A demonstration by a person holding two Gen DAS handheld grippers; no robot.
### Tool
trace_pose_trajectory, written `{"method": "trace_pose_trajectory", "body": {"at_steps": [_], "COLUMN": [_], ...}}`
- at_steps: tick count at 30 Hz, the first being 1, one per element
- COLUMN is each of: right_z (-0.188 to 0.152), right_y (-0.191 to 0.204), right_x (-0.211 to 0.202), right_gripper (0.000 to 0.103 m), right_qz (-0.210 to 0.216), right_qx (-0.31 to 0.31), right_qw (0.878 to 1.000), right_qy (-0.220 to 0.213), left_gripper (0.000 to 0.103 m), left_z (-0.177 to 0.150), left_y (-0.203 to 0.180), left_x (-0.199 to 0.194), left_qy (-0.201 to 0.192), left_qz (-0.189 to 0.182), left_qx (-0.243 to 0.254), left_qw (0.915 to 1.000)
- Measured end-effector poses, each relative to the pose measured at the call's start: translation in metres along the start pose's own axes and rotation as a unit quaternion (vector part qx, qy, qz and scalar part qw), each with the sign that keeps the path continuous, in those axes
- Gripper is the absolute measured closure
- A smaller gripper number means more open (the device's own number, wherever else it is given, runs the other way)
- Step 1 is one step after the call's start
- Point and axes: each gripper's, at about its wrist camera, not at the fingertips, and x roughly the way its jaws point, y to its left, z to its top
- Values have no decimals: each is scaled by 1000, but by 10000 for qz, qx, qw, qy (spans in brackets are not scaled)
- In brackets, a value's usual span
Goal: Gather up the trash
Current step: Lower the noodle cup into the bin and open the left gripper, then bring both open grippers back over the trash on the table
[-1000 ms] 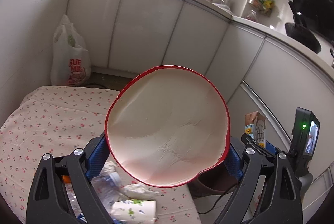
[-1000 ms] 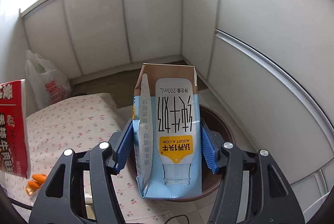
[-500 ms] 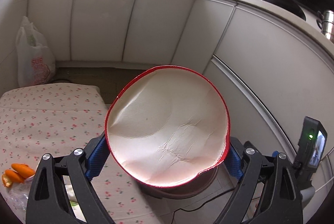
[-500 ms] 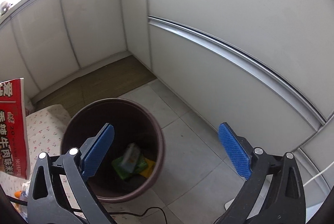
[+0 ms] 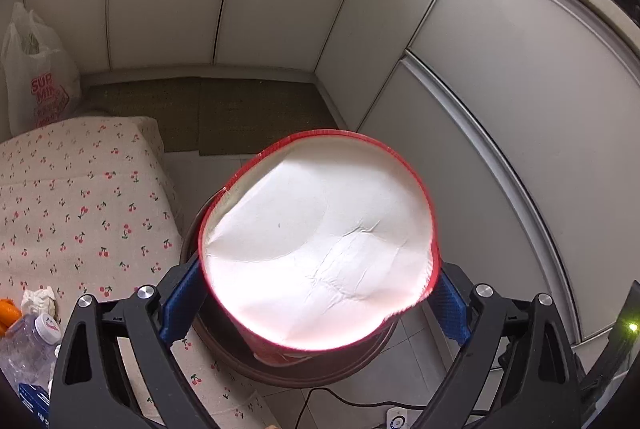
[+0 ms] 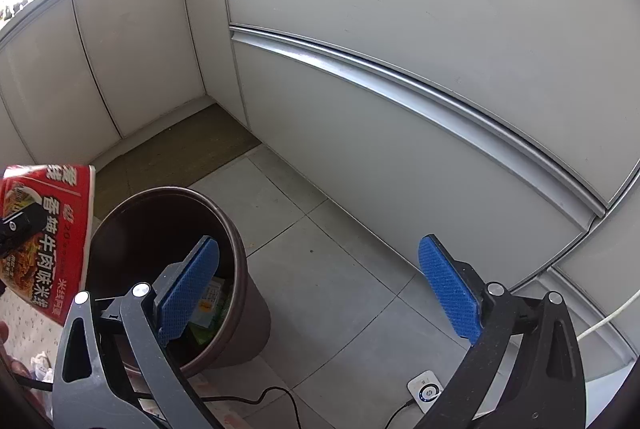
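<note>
The left gripper point(image 5: 320, 293) is pointing steeply downward, its blue pads point(image 5: 182, 303) pressing at 9 and 3 o'clock on the sides of a red-rimmed cup point(image 5: 316, 249). The right gripper point(image 6: 320, 293) is also tilting downward, its jaws standing spread wide with nothing between them, having just been opening. Its left pad point(image 6: 188, 289) is sitting at 9 o'clock, the other at 3 o'clock.

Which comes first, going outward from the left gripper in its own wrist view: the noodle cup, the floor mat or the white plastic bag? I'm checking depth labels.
1. Noodle cup: clamped between the left gripper pads, above the brown bin.
2. Floor mat: on the floor beyond the bin, along the cabinets.
3. White plastic bag: far left corner, behind the cherry-print cloth.
</note>
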Motion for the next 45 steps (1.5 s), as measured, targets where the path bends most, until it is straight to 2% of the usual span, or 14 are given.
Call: {"method": "trace_pose_trajectory", "body": {"at_steps": [7, 12, 24, 35, 45], "right_z": [-1, 0, -10, -20, -34], "right_y": [7, 18, 55, 92, 131], "right_x": [-5, -7, -40, -71, -84], "right_gripper": [7, 7, 7, 7, 7], "right_qz": [33, 139, 457, 694, 991], "right_qx": [-98, -215, -678, -1151, -1517], "right_qw": [9999, 9997, 9959, 9877, 9802], "right_qy": [38, 13, -386, -797, -799], "left_gripper": [9, 9, 9, 9, 9], "left_z": [-8, -14, -34, -48, -64], "left_y": [8, 17, 43, 82, 126], "left_x": [-1, -15, -58, -88, -107], "left_qy": [7, -152, -533, -620, -599], "left_qz": [165, 399, 788, 954, 1192], "left_qx": [35, 50, 14, -410, -824], "left_qw": [9999, 9991, 9955, 9927, 9876]}}
